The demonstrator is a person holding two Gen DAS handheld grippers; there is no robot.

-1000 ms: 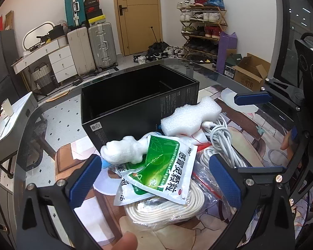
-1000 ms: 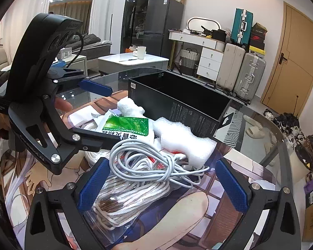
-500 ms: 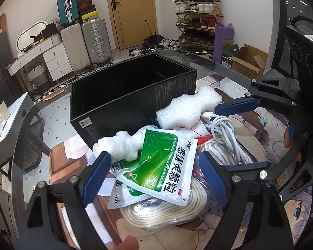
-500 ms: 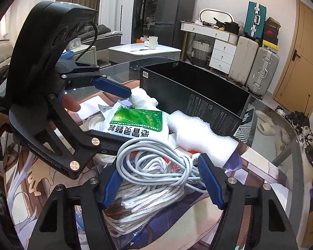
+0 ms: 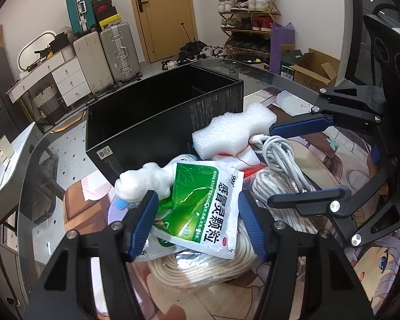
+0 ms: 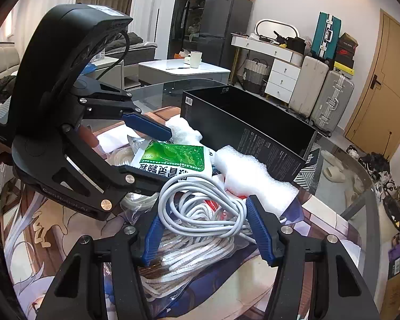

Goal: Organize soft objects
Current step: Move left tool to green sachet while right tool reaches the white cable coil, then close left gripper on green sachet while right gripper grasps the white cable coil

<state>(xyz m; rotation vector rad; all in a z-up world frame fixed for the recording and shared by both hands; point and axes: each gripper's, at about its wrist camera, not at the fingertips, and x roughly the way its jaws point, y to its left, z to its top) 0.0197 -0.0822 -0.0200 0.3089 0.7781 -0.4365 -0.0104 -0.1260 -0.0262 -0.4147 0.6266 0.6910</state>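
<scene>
Left wrist view: left hand-held gripper (image 5: 197, 221) is closing, jaws on either side of the green-and-white medicine sachet (image 5: 208, 208); pads at the sachet's edges, firm contact cannot be told. The sachet is glossy, printed, lying tilted on top of the pile. A white cotton wad (image 5: 142, 184) lies just left of the sachet, a white foam block (image 5: 232, 133) behind it, and a bagged coil of cream rope (image 5: 200, 266) under it. The black box (image 5: 160, 122) stands open behind the pile, interior dark, nothing seen inside. Glass bench (image 5: 40, 186) is bare left of the box out to its curved edge.

Right wrist view: right hand-held gripper (image 6: 204, 229) is closing around a looped white cable (image 6: 200, 208), blue pads flanking the loops; grip not confirmed. The cable rests on white braided rope (image 6: 186, 261). The sachet (image 6: 173, 157) sits left of the cable, the foam block (image 6: 253, 178) behind it against the black box (image 6: 253, 133). Open bench (image 6: 333, 213) lies right of the box.
</scene>
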